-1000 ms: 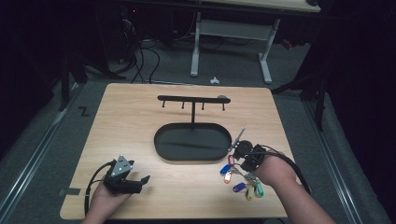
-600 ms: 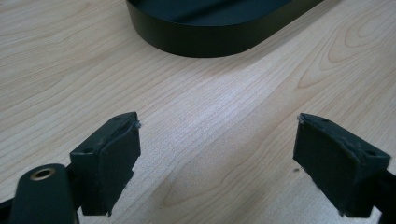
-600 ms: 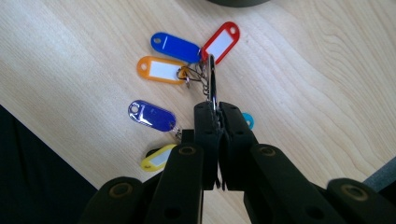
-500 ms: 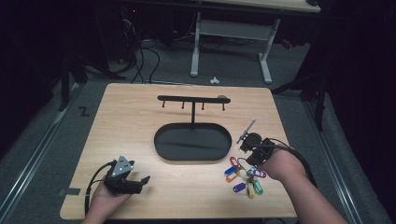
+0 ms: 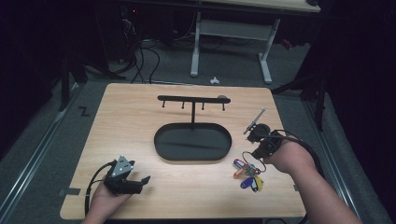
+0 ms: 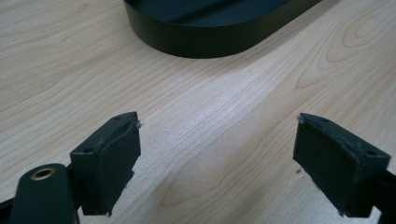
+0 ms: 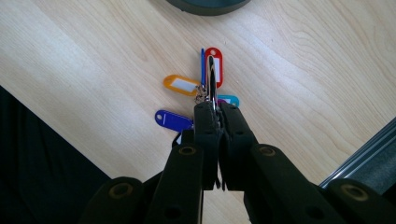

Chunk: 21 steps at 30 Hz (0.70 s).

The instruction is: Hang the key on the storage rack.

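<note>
In the high view, the right gripper (image 5: 258, 150) sits at the right of the frame, just off the right end of the black oval tray (image 5: 193, 142), with the person's forearm reaching in from the lower right corner. Its jaws are pinched tight on the metal ring of a bunch of key tags (image 5: 247, 173), and the coloured tags dangle from it in a cluster below and a little left of the gripper, low over the wooden table (image 5: 140, 116); whether the lowest ones touch the wood I cannot tell. From the right gripper view, the ring (image 7: 212, 81) stands edge-on between the closed black jaws at mid-frame, with a red tag (image 7: 214, 65) above them, an orange tag (image 7: 180, 85) to the upper left, a blue tag (image 7: 172, 120) at the left and a teal one peeking out at the right. The left gripper (image 5: 122, 176) rests in the lower left of the high view, held by a hand at the table's near edge, well apart from the tags. In the left gripper view its jaws stand wide apart with bare wood between them, and the tray's dark wall (image 6: 210, 35) crosses the top of the frame. Behind the tray rises a black hook rack (image 5: 194, 100), its bar level across the middle of the table.
</note>
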Motion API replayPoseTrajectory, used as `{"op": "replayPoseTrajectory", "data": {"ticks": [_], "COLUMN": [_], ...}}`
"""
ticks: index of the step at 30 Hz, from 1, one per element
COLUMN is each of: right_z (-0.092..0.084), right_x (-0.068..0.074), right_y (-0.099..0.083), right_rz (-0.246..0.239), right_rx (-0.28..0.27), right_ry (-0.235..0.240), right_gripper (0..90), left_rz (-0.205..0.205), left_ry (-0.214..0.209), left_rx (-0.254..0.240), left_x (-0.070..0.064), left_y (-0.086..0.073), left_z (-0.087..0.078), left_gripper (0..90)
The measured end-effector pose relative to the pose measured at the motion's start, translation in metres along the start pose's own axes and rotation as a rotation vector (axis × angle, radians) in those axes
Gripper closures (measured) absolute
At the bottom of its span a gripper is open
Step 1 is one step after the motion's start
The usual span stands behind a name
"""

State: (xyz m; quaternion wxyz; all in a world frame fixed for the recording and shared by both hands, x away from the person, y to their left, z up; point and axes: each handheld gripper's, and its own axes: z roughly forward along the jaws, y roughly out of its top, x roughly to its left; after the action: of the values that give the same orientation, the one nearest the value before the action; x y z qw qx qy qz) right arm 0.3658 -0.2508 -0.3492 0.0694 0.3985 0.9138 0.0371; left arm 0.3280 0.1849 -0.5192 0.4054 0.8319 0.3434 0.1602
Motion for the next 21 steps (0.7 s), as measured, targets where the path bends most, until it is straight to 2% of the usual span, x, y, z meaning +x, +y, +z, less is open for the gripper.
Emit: {"op": "replayPoseTrajectory", "data": {"ticks": [6,9,10,11,12,21], "right_z": [-0.013,-0.018,-0.02,-0.021,-0.022,-0.043], "right_x": [-0.006,-0.008,-0.005,-0.005,-0.007,-0.008], "right_y": [0.0,0.0,0.0,0.001,0.001,0.014], "right_rz": [0.025,0.018,0.064,0.059,0.021,0.018], "right_rx": [-0.011,-0.014,0.002,0.002,-0.011,-0.027], "right_ry": [0.006,0.007,0.004,0.004,0.002,-0.003], "right_gripper": [87.2,87.2,87.2,87.2,87.2,87.3], "left_rz": [0.005,0.007,0.005,0.006,0.004,-0.007], "left_ry": [-0.003,-0.007,-0.008,-0.007,-0.007,-0.015], "left_rx": [-0.017,-0.012,-0.012,-0.012,-0.015,-0.016], "left_x": [-0.001,-0.001,-0.001,-0.001,-0.001,0.0], "left_y": [0.0,0.0,0.0,0.0,0.0,-0.001], "left_z": [-0.001,-0.001,-0.001,-0.001,0.0,-0.002], "left_gripper": [15.5,15.5,15.5,15.5,15.5,15.5]}}
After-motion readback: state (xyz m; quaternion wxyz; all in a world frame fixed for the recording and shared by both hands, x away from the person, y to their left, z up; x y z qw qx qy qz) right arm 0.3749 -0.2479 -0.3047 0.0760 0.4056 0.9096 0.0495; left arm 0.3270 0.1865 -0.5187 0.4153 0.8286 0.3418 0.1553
